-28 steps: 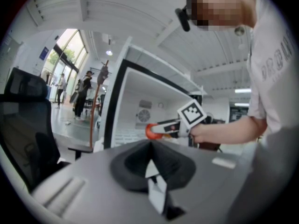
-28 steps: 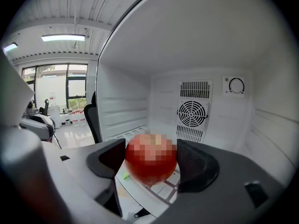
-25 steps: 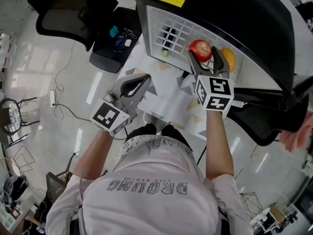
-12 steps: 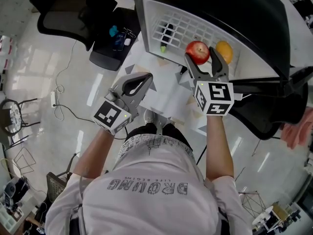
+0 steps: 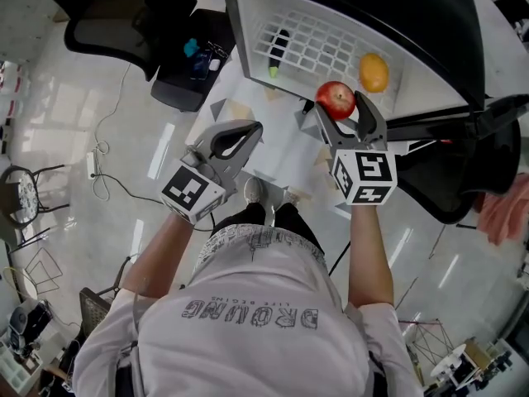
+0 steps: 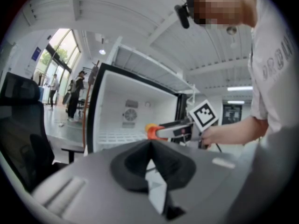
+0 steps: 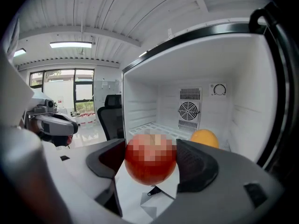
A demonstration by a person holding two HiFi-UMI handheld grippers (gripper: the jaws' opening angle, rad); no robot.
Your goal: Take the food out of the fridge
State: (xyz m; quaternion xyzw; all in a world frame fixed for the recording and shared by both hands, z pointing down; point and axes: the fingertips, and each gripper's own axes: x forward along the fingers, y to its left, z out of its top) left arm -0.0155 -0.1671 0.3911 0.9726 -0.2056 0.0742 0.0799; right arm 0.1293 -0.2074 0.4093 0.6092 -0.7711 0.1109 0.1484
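A small white fridge (image 5: pixel 248 31) stands open on a table, its wire shelf (image 5: pixel 318 44) showing. My right gripper (image 5: pixel 340 110) is shut on a red apple (image 5: pixel 335 99), held just outside the fridge's front edge; the right gripper view shows the apple (image 7: pixel 150 158) between the two jaws. An orange (image 5: pixel 374 72) lies on the shelf inside, seen behind the apple in the right gripper view as the orange (image 7: pixel 204 138). A small green-tipped dark item (image 5: pixel 277 59) lies at the shelf's left. My left gripper (image 5: pixel 240 139) hangs shut and empty to the left, over the table.
The fridge's black door (image 5: pixel 446 23) stands swung open to the right. A black office chair (image 5: pixel 124 15) and a black bag (image 5: pixel 190 69) are at the left. The white tabletop (image 5: pixel 273 160) with grey triangle marks lies in front of the fridge. Cables (image 5: pixel 99 164) run on the floor.
My right gripper has drawn back out of the fridge with the apple, away from the orange. The left gripper has barely moved.
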